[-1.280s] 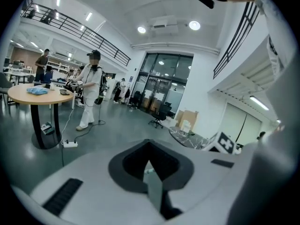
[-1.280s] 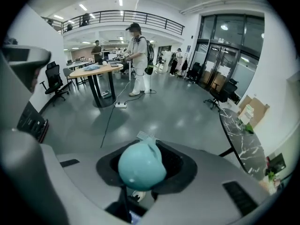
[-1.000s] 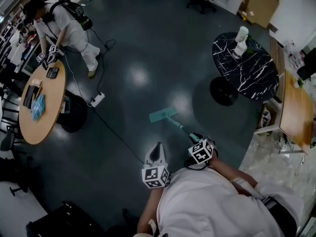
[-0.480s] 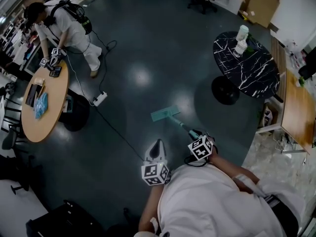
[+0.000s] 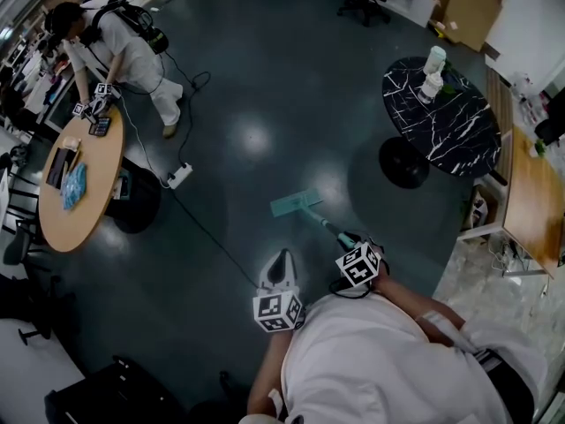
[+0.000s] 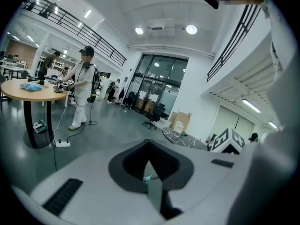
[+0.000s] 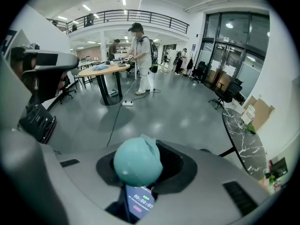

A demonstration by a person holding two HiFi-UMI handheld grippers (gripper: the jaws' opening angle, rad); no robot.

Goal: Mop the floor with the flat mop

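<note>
Gripping the mop handle near its top: right gripper clenched round it, and the teal rounded end fills that gripper's view. Left gripper has its jaws pressed together on nothing, beside the handle and clear of it. Mop head lies flat on the dark floor just ahead of the person, between the wooden table and the marble table.

Judged: light, stiff pole, probably a pivoting head. The smooth shaft is likely to twist in a single grip, so a second hold lower down would steady it.

Hard to read: the head-to-pole joint is too small. The lower shaft is hidden in the right gripper view. Whether the floor is wet cannot be told.
</note>
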